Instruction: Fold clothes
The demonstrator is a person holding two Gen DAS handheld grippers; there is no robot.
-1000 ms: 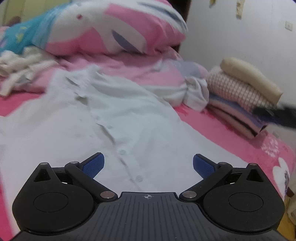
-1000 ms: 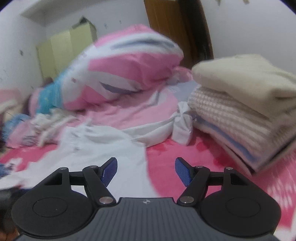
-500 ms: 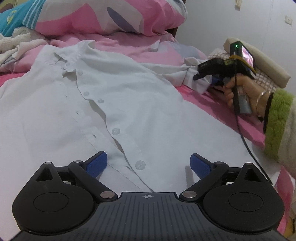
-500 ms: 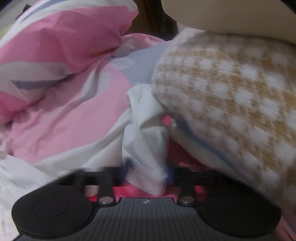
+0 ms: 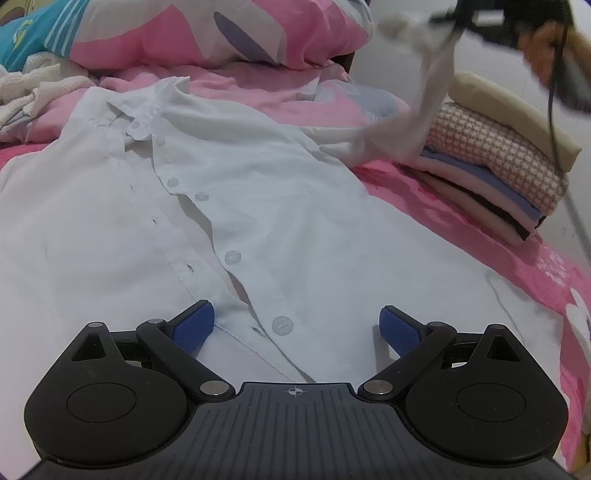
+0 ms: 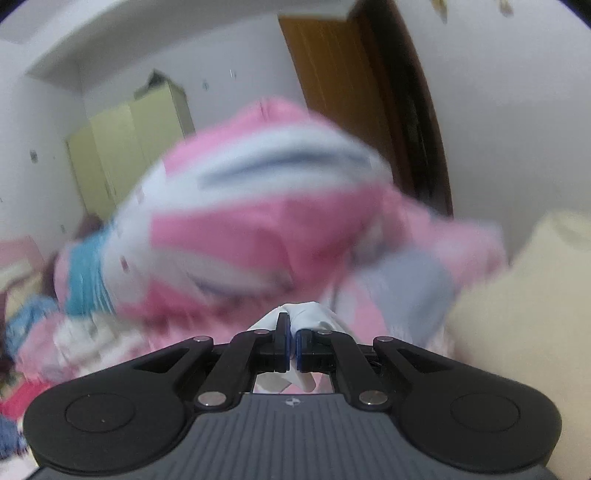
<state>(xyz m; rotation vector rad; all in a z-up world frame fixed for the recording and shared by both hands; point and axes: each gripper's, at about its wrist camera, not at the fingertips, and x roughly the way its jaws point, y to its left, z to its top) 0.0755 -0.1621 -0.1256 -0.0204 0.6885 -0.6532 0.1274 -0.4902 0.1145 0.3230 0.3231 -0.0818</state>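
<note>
Left wrist view
- My left gripper [image 5: 297, 326]: jaws spread wide, nothing between the blue pads [image 5: 194, 325]; it hovers low over the hem end of the shirt.
- White shirt [image 5: 229, 206]: lies flat, front up, on the pink bed sheet [image 5: 476, 218]. Its long axis runs away from me, collar [image 5: 147, 110] at the far end, hem nearest my gripper; the button placket [image 5: 218, 243] slants from upper left to lower right.
- Shirt sleeve [image 5: 424, 99]: lifted off the bed at the right, stretched up toward the top corner, blurred.
- My right gripper [image 5: 491, 16]: dark and blurred at the top right, holding the sleeve's upper end; my hand [image 5: 543, 59] is behind it.
- Folded stack [image 5: 491, 162]: to the right of the shirt, checked and cream pieces on top.
- Quilt [image 5: 221, 33]: pink, white and grey, piled beyond the collar.
- Writing: none I can read.

Right wrist view
- My right gripper [image 6: 291, 345]: jaws pinched together on a bunch of white cloth, the sleeve end [image 6: 303, 317].
- Quilt [image 6: 258, 221]: blurred, fills the middle.
- Behind: pale green wardrobe [image 6: 129, 147], brown door [image 6: 354, 92].
- Writing: none legible.
</note>
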